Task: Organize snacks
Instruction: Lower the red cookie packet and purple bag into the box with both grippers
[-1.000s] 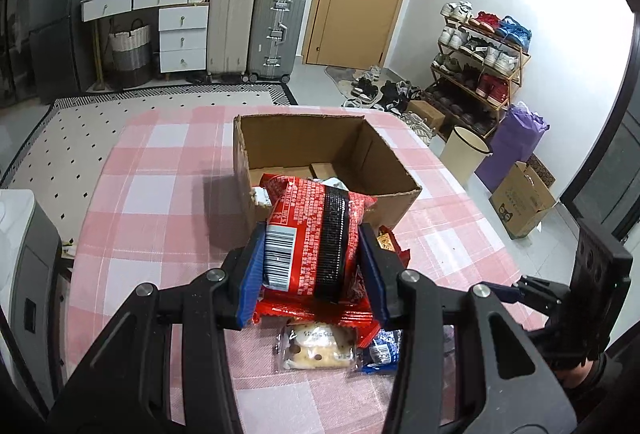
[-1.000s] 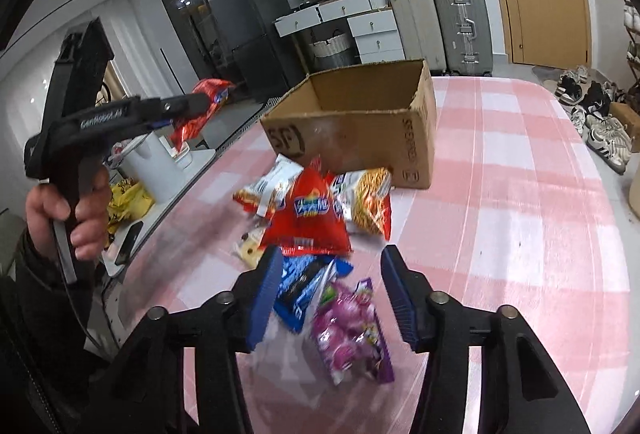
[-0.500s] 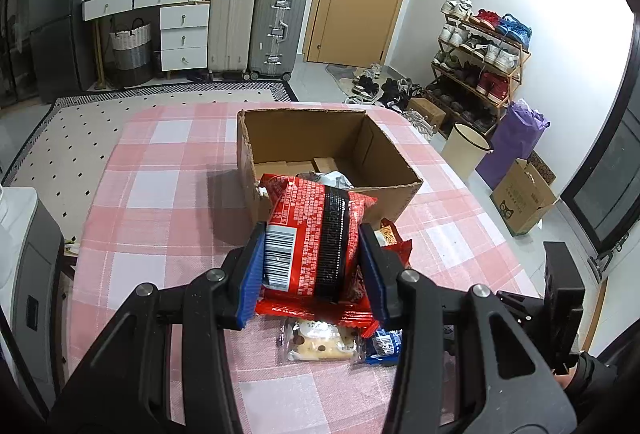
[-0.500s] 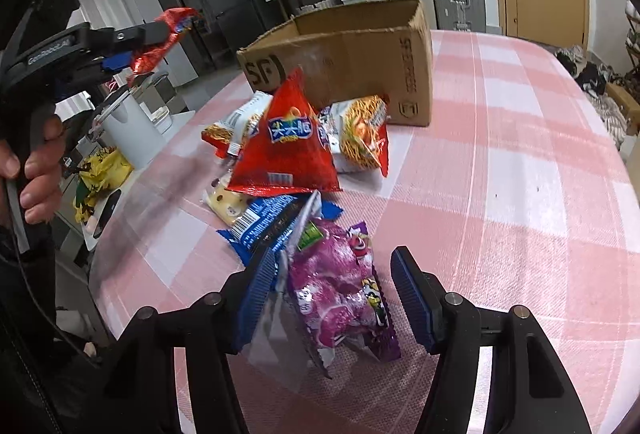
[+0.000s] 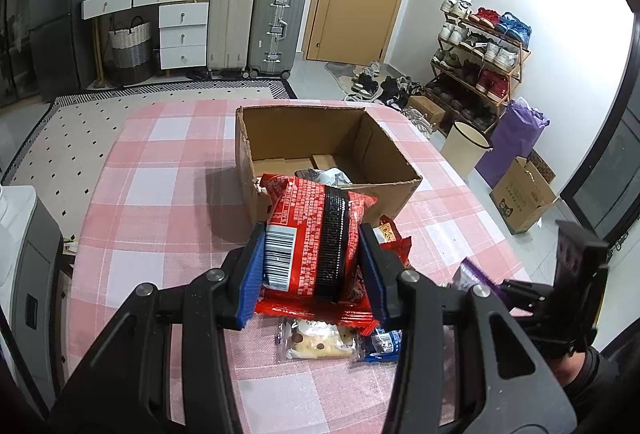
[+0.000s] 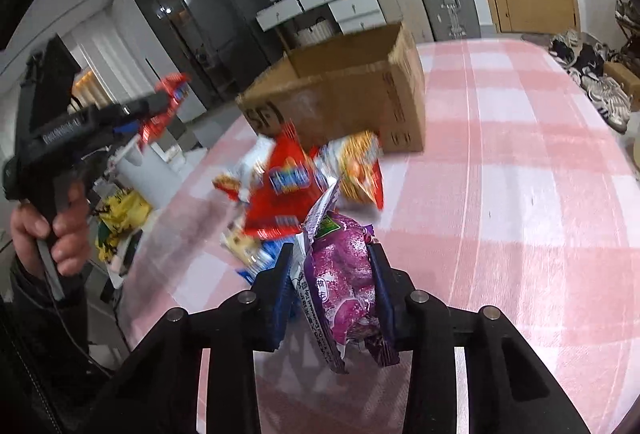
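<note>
right claw [image 6: 331, 276] jaws have just been closing and are now clamped on the purple snack bag [image 6: 344, 282]. half a second ago they stood wide around it with the bag lying flat on the surface; now the pads press both sides and the bag stands upright between them, so the pick looks made. frame is motion-blurred, can't tell if the bag has cleared the cloth yet.

left claw [image 5: 312, 266] unchanged: gripping the red snack pack [image 5: 316, 234] by its sides, held above the pile, just short of the box's near wall. it hasn't shifted over the last second, looks like it's waiting on the right side.

just past the purple bag, loose on the pink checked surface [image 6: 520, 194]: blue packet [image 6: 256, 262], red triangular bag [image 6: 280, 194], orange noodle-print bag [image 6: 360, 170], and a clear-wrapped pastry [image 5: 316, 342] under the left claw.

beyond the pile, cardboard box [image 5: 320, 150], open top, near the middle of the surface, at least one silvery wrapper already inside.

my read: both claws loaded, next step is dropping both packs into the box. four or so items left on the cloth after that, so roughly midway. risk: purple bag is pinched mid-body and puffy, could slip or rotate on the lift.
</note>
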### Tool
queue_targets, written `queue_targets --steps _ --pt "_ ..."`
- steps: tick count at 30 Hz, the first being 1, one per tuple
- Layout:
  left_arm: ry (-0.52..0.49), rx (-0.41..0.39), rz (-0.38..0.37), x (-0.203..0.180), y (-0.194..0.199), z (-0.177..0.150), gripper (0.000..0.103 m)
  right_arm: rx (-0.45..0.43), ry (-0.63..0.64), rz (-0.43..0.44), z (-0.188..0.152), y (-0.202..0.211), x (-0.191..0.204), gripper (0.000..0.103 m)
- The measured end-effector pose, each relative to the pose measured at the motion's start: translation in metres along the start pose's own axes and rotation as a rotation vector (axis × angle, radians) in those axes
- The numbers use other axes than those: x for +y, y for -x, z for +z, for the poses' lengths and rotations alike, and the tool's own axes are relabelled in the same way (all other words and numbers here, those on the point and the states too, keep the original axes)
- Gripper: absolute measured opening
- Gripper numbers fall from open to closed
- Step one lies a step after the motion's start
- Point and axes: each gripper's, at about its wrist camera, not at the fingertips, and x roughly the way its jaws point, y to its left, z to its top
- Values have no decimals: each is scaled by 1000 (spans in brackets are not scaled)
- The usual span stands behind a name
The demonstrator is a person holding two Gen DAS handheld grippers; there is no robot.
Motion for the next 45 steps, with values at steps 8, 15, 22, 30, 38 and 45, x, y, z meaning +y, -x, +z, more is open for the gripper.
queue_targets --steps 8,15,22,30,38,45 --pt "-35 -7 1 -6 -4 5 41 -77 22 46 42 22 15 35" --pt "-54 -6 5 -14 -12 20 41 -157 74 81 85 36 33 35" --pt "-63 -2 8 -17 -24 37 41 -181 101 95 118 37 39 35" --pt "-56 3 11 -17 -38 64 41 -206 120 117 158 35 48 35" --pt "-51 8 19 -10 -62 93 41 -207 115 122 192 22 47 35" --pt "2 38 32 14 -105 109 41 -179 105 115 222 -5 41 35"
